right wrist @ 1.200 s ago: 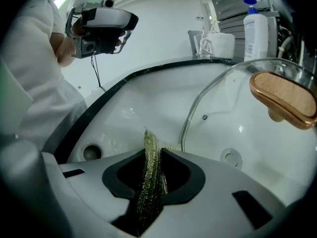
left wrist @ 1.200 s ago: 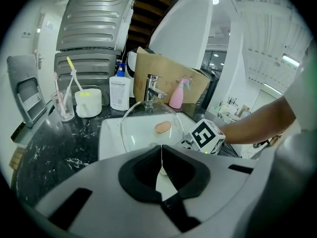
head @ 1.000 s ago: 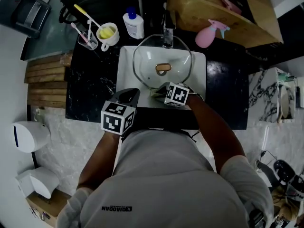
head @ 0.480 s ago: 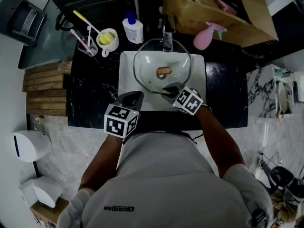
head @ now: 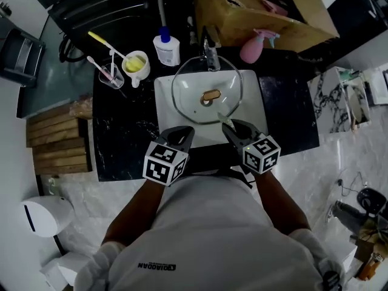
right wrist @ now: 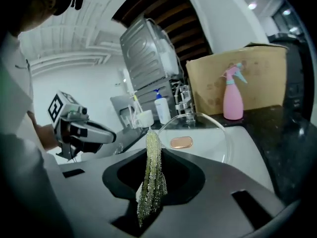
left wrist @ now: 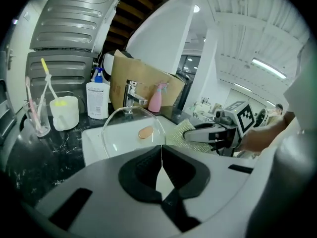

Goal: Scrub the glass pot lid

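Two grippers are held at the near edge of the sink (head: 167, 90), in front of the person's white shirt (head: 212, 229).

- Left gripper (left wrist: 161, 150): jaws pressed together, nothing between them. It is on the near left, apart from the lid.
- Right gripper (right wrist: 151, 155): jaws pinching a green scrub pad (right wrist: 150, 182), which stands up between them. The pad's tip is just at the lid's near right rim; I cannot tell whether they touch.
- Lid (head: 194, 83): clear glass with a tan knob (head: 211, 94). It lies tilted in the white square sink, its far rim up by the tap (head: 210, 54).

Surface: a black marbled counter (head: 121, 120) surrounds the sink. Pale marble floor (head: 91, 187) lies on the near side of it, and wooden slats (head: 51, 135) are at the left.

On the counter:
- Far left of the sink: a glass (head: 109, 74) holding toothbrushes, then a yellowish mug (head: 136, 62), then a white pump bottle (head: 165, 48) with a blue top.
- Far right of the tap: a pink spray bottle (head: 250, 48), just in front of a cardboard box (head: 260, 11).

Behind the counter, a grey ribbed appliance (left wrist: 74, 24) stands at far left.

Nothing lies between either gripper and the lid.
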